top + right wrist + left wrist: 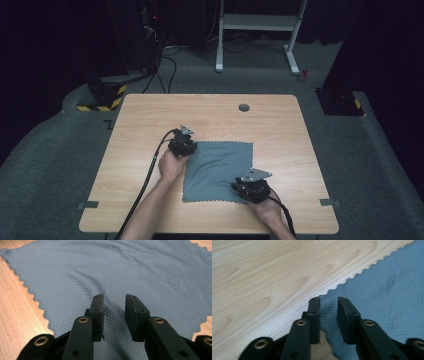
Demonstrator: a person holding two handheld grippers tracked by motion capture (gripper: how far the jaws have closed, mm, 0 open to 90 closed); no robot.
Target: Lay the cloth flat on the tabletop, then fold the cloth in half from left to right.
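On the pale wooden table (pixel 150 112) in the high view, we see a grey-blue square cloth with pinked edges (pixel 220 167) lying flat near the middle, with the left gripper (pixel 186 145) at its far left corner and the right gripper (pixel 249 189) at its near right corner, each held in a hand reaching in from the near edge. In the left gripper view, we see the jaws standing apart with a gap between them, just over the cloth's corner (pixel 387 290) where the zigzag edge meets bare wood, nothing pinched. In the right gripper view, we see that gripper's jaws likewise apart above the faintly wrinkled cloth (pixel 140 270), gripping nothing.
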